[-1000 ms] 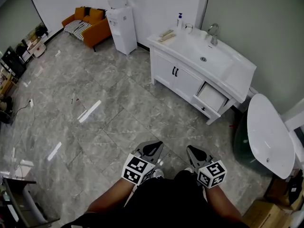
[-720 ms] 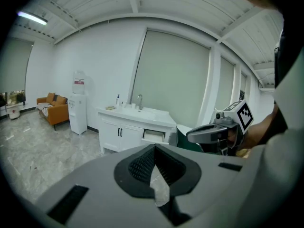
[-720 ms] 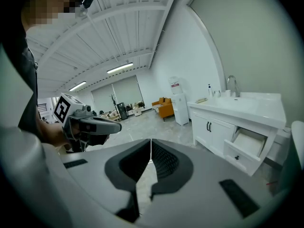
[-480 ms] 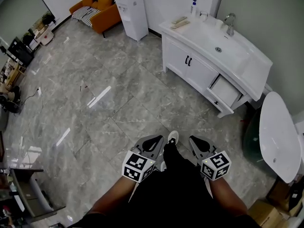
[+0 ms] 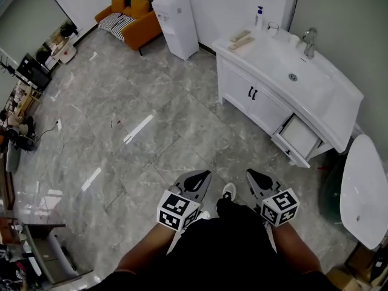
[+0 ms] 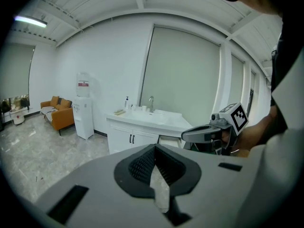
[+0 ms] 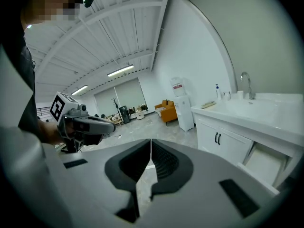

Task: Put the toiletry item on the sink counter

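Note:
The white sink counter (image 5: 276, 56) stands at the upper right of the head view. A pump bottle (image 5: 260, 16), a cup (image 5: 273, 28) and flat items (image 5: 241, 39) sit at its far end near the faucet (image 5: 310, 41). One drawer (image 5: 301, 139) is pulled open. My left gripper (image 5: 197, 180) and right gripper (image 5: 257, 179) are held low in front of the person, over the floor and well short of the counter. Both are shut with nothing between the jaws, as the left gripper (image 6: 154, 146) and right gripper (image 7: 151, 140) show in their own views.
A water dispenser (image 5: 176, 23) and an orange sofa (image 5: 134, 18) stand against the far wall. A white oval object (image 5: 364, 190) and a dark green bin (image 5: 332, 190) are at the right. Shelves with clutter (image 5: 24, 77) line the left edge. Grey tiled floor (image 5: 151, 132) lies between.
The person has walked forward; a shoe now shows between the grippers. The sink counter has slid to the right in the head view. Both grippers stay shut and empty.

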`<action>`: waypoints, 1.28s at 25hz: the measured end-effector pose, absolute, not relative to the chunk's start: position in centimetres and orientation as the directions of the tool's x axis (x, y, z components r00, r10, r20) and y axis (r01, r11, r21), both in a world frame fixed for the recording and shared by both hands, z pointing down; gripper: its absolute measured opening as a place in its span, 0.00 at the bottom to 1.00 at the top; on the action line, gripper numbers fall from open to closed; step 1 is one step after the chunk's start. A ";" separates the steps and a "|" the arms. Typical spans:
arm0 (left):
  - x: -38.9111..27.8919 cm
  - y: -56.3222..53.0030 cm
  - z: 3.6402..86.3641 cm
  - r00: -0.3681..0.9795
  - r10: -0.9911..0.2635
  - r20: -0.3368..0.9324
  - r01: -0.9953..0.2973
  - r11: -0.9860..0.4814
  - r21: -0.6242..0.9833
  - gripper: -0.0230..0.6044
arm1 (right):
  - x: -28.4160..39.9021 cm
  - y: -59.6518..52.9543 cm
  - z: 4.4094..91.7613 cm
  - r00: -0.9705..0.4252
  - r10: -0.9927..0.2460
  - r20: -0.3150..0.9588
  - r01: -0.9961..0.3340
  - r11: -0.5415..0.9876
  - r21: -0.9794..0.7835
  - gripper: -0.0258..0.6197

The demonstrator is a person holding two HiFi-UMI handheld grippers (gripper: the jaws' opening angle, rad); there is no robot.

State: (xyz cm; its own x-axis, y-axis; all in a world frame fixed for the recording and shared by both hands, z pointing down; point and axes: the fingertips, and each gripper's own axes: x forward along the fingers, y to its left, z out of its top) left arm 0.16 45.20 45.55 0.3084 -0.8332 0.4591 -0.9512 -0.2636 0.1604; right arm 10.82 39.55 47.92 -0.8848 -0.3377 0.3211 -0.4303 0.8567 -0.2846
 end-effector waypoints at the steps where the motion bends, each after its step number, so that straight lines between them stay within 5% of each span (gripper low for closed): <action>1: -0.3 43.9 45.3 0.308 -0.834 0.458 -0.952 -0.267 0.152 0.04 | 10.3 38.2 47.7 -0.886 -0.341 0.315 -0.430 0.857 -0.283 0.04; 21: -8.2 28.9 47.6 0.340 -0.789 0.511 -0.940 -0.300 0.163 0.04 | 4.3 24.0 49.9 -0.850 -0.396 0.347 -0.502 0.809 -0.306 0.04; 32: -14.1 16.5 46.3 0.564 -0.677 0.474 -0.814 -0.552 0.180 0.04 | -0.7 17.2 49.0 -0.698 -0.595 0.399 -0.709 0.653 -0.266 0.04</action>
State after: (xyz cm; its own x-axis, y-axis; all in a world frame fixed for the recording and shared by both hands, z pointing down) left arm -14.06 16.55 46.29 0.5638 -0.6766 0.4736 -0.8140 -0.5521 0.1803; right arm -0.73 17.18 48.99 -0.6976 -0.5951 0.3990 -0.7092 0.6530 -0.2659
